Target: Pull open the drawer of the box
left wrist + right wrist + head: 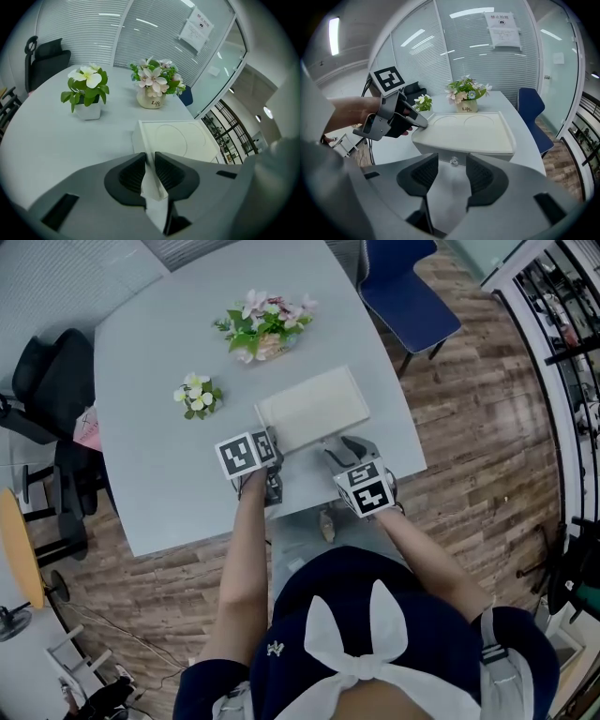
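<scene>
The box (314, 407), flat & white, lies near the front edge of the surface (159, 352), just ahead of the person. Its drawer (474, 157) faces them & looks fully shut, i.e. flush w/ the box front. A small clear knob (453, 161) sits mid-front.

The left hand-held gripper (150, 163) is clamped on the box's near-left corner; the white rim is pinched between the pads. This is probably a brace so the box won't slide.

The right hand-held gripper (452, 174) has jaws apart & nothing in them. The knob is lined up in the gap but just beyond the tips, not touched.

Step in hand: approach to the knob, w/ the box already steadied. Pull not begun.

Next move calls for: ease the right one fwd a little until the knob sits between the pads, close on it, then draw straight back toward the person along the surface. The knob is small & smooth, so it needs a centred grip or it'll slip. The left grip must hold vs. the pull.

Further out: two flower pots (267, 324) (197, 395) stand behind the box, well apart from it, & a blue chair (403, 296) is at the far side.
</scene>
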